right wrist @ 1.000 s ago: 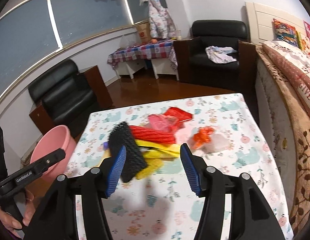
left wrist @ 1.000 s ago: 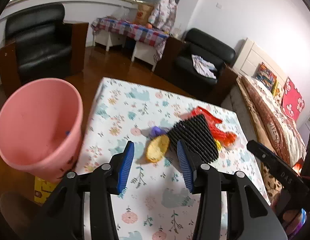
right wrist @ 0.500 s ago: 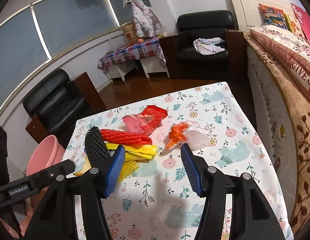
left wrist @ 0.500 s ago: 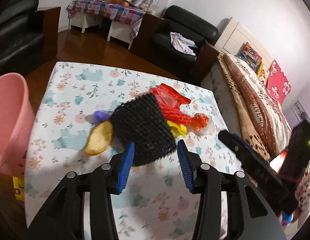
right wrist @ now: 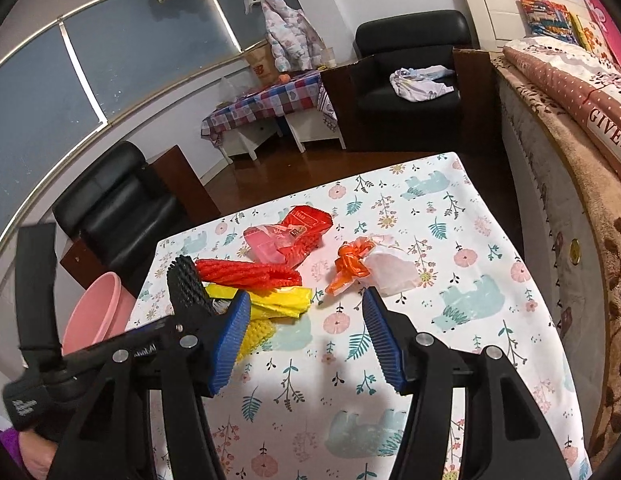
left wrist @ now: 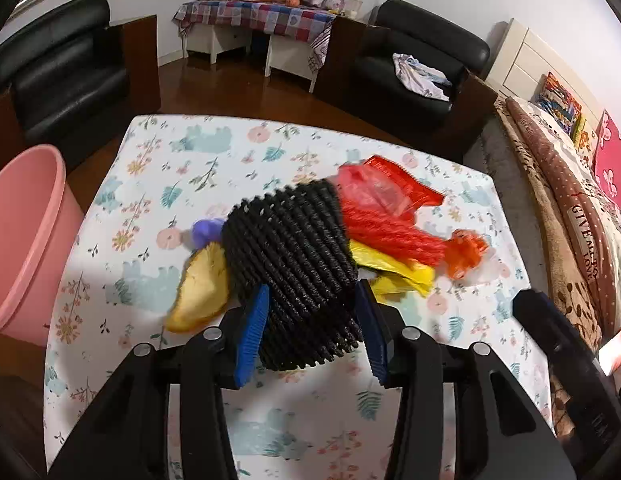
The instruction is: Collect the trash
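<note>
A pile of trash lies on the floral tablecloth [left wrist: 158, 184]. My left gripper [left wrist: 310, 312] is open, its blue pads on either side of the near end of a black foam net [left wrist: 290, 256], also seen in the right wrist view [right wrist: 186, 284]. Beside it lie a yellow foam net [left wrist: 202, 292], a purple scrap [left wrist: 206, 230], a red net [right wrist: 246, 272], yellow plastic [right wrist: 278, 300], a red wrapper [right wrist: 294, 232] and an orange-tied clear bag [right wrist: 374, 268]. My right gripper [right wrist: 306, 320] is open and empty, above the table in front of the pile.
A pink bin [left wrist: 22, 240] stands off the table's left edge; it also shows in the right wrist view [right wrist: 98, 312]. Black armchairs [left wrist: 62, 76], a checkered side table [left wrist: 254, 12] and a bed [right wrist: 570, 120] surround the table.
My left gripper swung from the bin side toward the pile and closed in on the black net, which now lies between its pads. My right gripper pulled back a little and rose.
</note>
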A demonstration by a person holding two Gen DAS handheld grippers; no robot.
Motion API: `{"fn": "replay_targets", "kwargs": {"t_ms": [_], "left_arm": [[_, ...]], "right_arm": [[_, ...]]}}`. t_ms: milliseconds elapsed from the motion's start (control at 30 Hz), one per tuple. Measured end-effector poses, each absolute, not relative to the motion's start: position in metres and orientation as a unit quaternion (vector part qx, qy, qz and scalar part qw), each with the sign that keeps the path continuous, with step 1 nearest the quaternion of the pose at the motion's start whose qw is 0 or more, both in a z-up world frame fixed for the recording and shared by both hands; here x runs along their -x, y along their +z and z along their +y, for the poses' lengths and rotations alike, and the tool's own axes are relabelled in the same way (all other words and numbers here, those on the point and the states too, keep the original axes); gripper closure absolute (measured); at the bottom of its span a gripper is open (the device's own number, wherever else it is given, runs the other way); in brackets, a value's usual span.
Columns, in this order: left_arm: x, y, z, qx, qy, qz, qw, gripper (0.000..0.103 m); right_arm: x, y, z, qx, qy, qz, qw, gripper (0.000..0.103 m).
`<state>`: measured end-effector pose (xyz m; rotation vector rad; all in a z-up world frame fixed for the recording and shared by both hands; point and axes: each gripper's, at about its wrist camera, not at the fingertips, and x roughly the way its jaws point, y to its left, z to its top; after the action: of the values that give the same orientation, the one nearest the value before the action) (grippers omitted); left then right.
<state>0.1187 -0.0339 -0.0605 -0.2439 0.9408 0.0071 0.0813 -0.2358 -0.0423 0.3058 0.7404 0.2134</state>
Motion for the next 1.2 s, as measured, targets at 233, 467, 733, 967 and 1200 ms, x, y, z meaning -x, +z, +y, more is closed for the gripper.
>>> {"fn": "replay_targets", "kwargs": {"t_ms": [233,467,733,967,1200], "left_arm": [[-0.103,-0.062,-0.009,0.117,0.007,0.442,0.889,0.073],[-0.085,-0.053,0.014,0.137,-0.017,0.423,0.896,0.081],[-0.060,-0.028,0.054,0.179,-0.048,0.378,0.907,0.081],[-0.042,-0.021,0.089,0.190,-0.023,0.358,0.914,0.081],[-0.030,-0.023,0.112,0.200,-0.007,0.354,0.913,0.081]], "right_arm": [[-0.090,-0.050,-0.227,-0.161,0.128,0.370,0.906,0.045],[-0.095,-0.054,-0.203,-0.148,0.156,0.376,0.902,0.045],[-0.103,-0.051,-0.178,-0.130,0.191,0.372,0.899,0.045],[-0.112,-0.059,-0.122,-0.124,0.274,0.405,0.863,0.045],[-0.127,-0.086,-0.075,-0.110,0.281,0.460,0.835,0.046]]}}
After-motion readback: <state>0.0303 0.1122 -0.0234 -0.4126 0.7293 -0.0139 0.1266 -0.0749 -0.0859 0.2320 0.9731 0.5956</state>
